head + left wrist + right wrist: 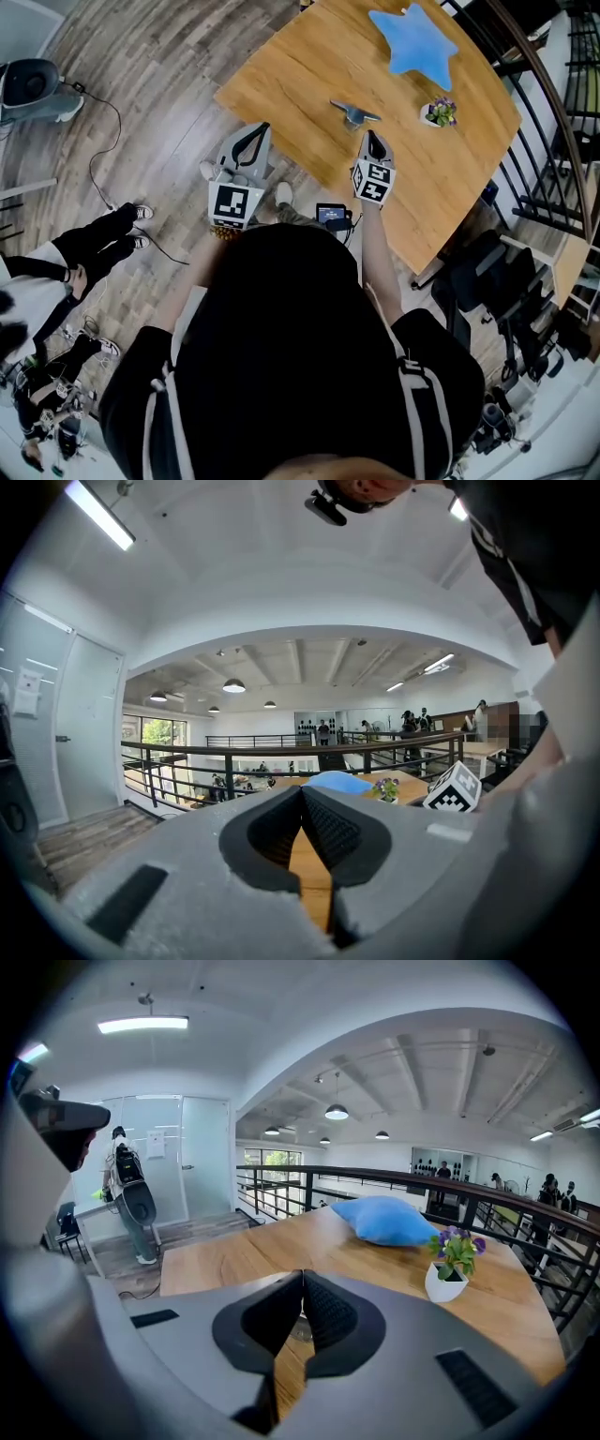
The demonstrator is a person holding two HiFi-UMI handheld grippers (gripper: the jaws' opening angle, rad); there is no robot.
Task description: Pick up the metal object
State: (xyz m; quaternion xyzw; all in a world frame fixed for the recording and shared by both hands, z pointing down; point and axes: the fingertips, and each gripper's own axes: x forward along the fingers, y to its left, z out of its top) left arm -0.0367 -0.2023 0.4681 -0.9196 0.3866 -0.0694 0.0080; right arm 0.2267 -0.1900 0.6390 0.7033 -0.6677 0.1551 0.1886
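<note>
metal object (354,113): likely rigid, heavy-ish, slick. pinch the narrow bar mid-length. your right gripper (373,141) and left gripper (251,136) are both closed, empty.

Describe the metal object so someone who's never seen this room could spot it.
Find the wooden table by the railing, with a blue star-shaped cushion on it. The metal object lies beside the small white flowerpot, to its left in the head view. It alone is grey and shiny.
</note>
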